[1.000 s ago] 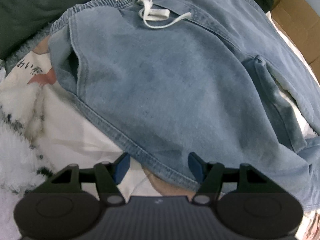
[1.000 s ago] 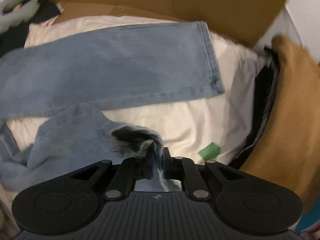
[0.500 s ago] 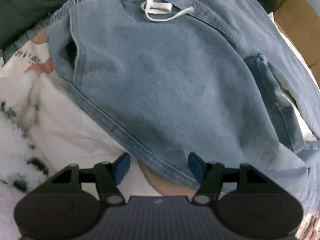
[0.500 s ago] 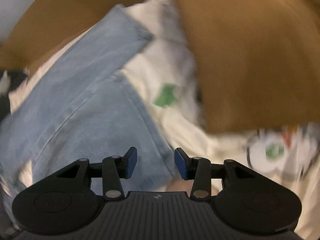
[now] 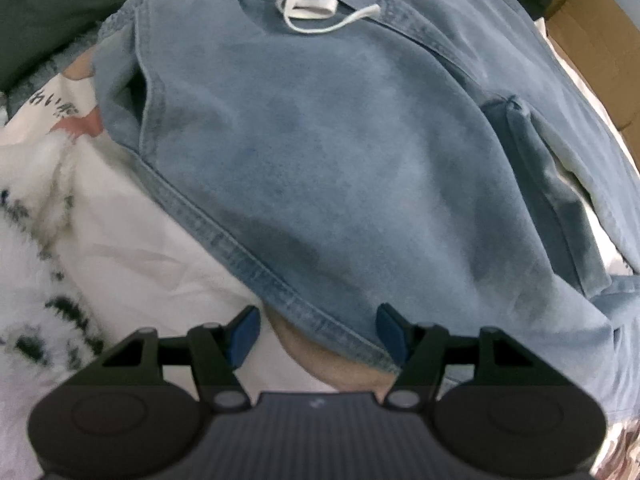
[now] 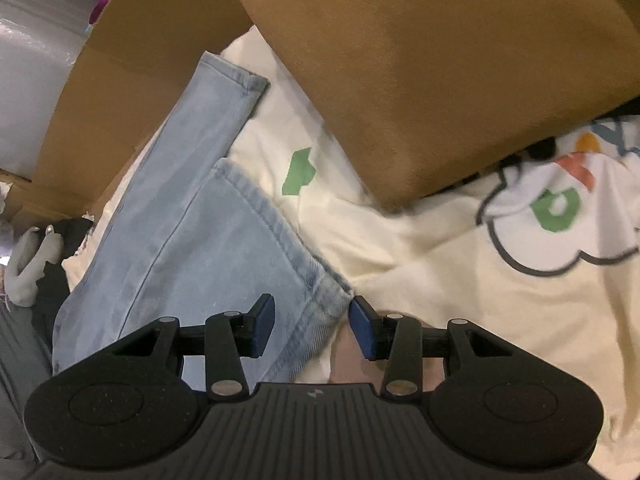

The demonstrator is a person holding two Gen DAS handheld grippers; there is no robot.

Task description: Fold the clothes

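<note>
Jaws on both sides stand apart and empty: left gripper [image 5: 318, 334] straddles the side seam of the denim trousers [image 5: 340, 152], right gripper [image 6: 312, 330] straddles a leg hem [image 6: 316, 300], so each should close squarely on its edge before lifting.

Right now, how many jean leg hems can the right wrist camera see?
2. One leg hem lies farther away beside the cardboard; the nearer hem ends between the right gripper fingers, ungripped. Others may be hidden.
</note>
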